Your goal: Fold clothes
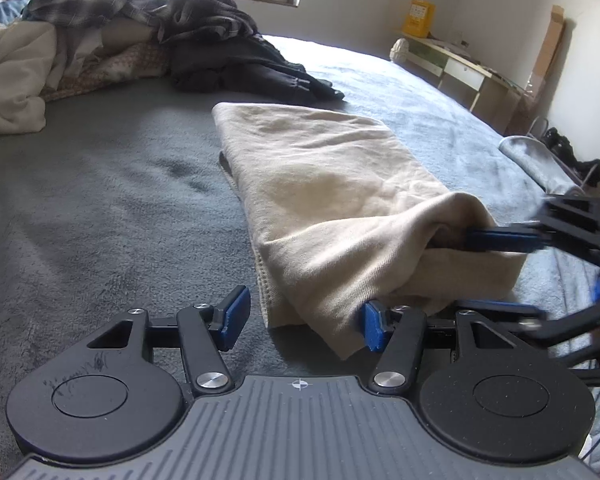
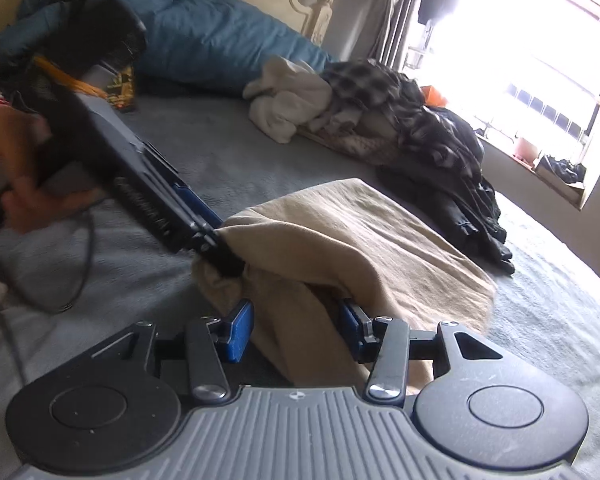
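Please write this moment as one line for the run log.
step: fold | item: beige garment on grey blanket | left gripper: open, at near edge | right gripper: open, astride fold

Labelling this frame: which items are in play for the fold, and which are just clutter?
In play:
beige garment
left tongs
right tongs

Clutter:
heap of unfolded clothes
blue duvet
yellow box
low desk

The folded cloth garment (image 1: 324, 184) is tan. The fuzzy bed blanket (image 1: 100, 200) under it is grey. In the far pile, a checked shirt (image 2: 380, 80) is black and white. The puffy quilt (image 2: 204, 36) is blue.
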Motion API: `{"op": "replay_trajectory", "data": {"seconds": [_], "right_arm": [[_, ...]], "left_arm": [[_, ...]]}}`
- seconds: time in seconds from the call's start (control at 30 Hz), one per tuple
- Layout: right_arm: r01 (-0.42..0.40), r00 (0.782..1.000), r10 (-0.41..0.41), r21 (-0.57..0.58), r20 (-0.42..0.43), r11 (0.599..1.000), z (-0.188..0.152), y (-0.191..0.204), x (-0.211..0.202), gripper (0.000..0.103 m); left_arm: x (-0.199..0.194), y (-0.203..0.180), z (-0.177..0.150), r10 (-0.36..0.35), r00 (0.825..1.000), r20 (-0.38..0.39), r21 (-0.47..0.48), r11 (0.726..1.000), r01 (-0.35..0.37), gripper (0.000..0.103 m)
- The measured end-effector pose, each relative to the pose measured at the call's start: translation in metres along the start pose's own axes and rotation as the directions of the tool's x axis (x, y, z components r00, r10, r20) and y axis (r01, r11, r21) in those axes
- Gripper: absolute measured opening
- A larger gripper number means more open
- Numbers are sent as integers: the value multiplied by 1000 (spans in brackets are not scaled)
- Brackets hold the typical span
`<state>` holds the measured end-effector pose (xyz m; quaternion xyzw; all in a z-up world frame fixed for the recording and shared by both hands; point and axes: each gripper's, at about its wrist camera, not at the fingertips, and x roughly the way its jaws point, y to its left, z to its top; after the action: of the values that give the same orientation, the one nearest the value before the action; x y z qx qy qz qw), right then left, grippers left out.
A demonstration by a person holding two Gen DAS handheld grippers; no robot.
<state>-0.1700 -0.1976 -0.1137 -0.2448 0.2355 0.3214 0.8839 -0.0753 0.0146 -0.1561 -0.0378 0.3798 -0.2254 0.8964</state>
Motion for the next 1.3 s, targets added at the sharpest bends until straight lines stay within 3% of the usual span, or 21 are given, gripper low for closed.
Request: {"op": "replay_trajectory", "data": {"seconds": [0.07,0.23,0.3,0.37,0.43,0.53,0.67,0.87,0.9,0.93,1.03,1.13,1.3], "right_arm": [[-13,1000,13,-18,5,1000,-3,-1,-12,49],[-28,1000,29,-103,4,994,-11,6,-28,30],[40,999,-45,-167,-26,985,-17,15,-14,21],[92,993,-99,-106,-67,990,-19,6,3,12],[109,990,-113,-40,-87,993,-17,-1,11,10],[119,990,-124,-83,-67,989,-18,4,11,10],[126,989,-132,-85,-69,988,-22,6,12,10],[161,983,-173,-165,-63,973,-24,15,17,10],[168,981,-182,-182,-62,969,-24,17,18,10],[177,980,-192,-202,-59,963,-25,19,18,10],[205,973,-224,-267,-46,942,-28,28,19,10],[228,969,-248,-314,-22,922,-32,35,20,10],[290,951,-309,-450,32,845,-40,48,31,10]], "left_arm": [[0,2,0,0,1000,-5,-8,1000,0,58],[0,2,-1,6,1000,-7,-10,1000,-6,58],[1,2,-1,9,1000,-9,-9,1000,-9,58],[2,2,-1,8,1000,-21,0,1000,-8,58],[0,0,0,-7,999,-43,39,999,9,58],[-22,1,10,-84,995,-48,131,987,90,58],[-48,-10,32,-188,982,-18,261,947,186,61],[-1,-77,45,-236,971,-38,500,837,223,59],[9,-86,43,-227,972,-52,533,817,219,51],[17,-92,40,-221,973,-59,550,807,216,35],[32,-97,35,-216,975,-55,543,813,211,10],[26,-93,36,-258,966,-29,506,829,236,3],[5,-89,36,-329,944,-8,488,823,291,1]]}}
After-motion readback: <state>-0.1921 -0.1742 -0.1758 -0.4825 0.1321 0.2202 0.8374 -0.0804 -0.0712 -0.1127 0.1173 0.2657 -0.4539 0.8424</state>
